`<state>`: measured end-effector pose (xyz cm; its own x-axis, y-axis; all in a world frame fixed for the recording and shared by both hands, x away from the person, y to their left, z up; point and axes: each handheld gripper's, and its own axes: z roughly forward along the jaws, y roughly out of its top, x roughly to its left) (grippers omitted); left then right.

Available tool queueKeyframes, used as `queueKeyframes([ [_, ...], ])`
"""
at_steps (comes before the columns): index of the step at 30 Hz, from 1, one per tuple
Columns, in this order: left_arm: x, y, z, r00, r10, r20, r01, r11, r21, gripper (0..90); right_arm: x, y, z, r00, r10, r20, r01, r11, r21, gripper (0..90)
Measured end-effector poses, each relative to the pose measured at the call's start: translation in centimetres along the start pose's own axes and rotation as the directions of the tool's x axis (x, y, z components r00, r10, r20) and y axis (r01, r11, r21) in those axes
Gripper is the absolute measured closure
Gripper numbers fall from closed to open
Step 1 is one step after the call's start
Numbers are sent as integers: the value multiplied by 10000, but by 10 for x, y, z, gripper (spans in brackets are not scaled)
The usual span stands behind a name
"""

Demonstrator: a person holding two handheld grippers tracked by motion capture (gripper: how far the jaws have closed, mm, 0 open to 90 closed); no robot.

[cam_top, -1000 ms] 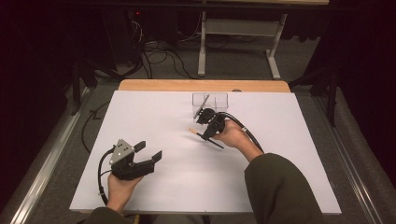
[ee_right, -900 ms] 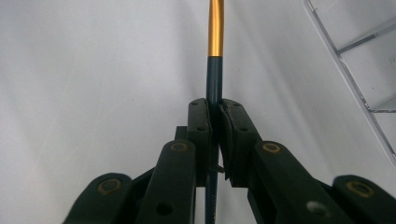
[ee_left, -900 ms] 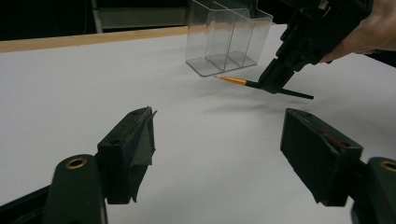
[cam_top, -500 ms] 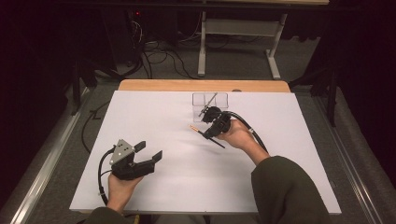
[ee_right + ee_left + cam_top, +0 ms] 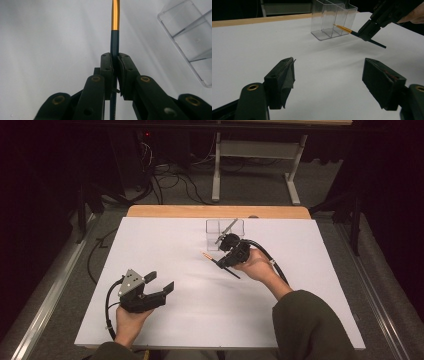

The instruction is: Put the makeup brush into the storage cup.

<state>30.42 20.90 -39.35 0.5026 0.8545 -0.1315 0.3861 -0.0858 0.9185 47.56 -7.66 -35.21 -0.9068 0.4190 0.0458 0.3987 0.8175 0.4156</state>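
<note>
Black claws (image 5: 150, 290) with brass-ringed screw holes (grey three-cornered plate on the left), black cables, olive sleeves (image 5: 305, 325).

The high view looks forward and down from above the person's side onto the white rectangular table (image 5: 165, 245). The left gripper view sits low, facing across it toward the clear plastic divided container (image 5: 332, 20), which the close right gripper view (image 5: 197, 40) shares.

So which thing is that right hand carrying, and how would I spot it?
Look at the white table, then at the clear plastic holder near its far edge. Just in front, the right tongs pinch a thin brush: dark handle, orange-gold band, held off the table.
</note>
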Motion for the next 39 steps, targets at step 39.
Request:
queueKeyframes([
  [39,0,0,1,10000,-64,14,64,10000,6,264,-7,-16,-45,9992,375,100,-343,9744,-2223,848],
])
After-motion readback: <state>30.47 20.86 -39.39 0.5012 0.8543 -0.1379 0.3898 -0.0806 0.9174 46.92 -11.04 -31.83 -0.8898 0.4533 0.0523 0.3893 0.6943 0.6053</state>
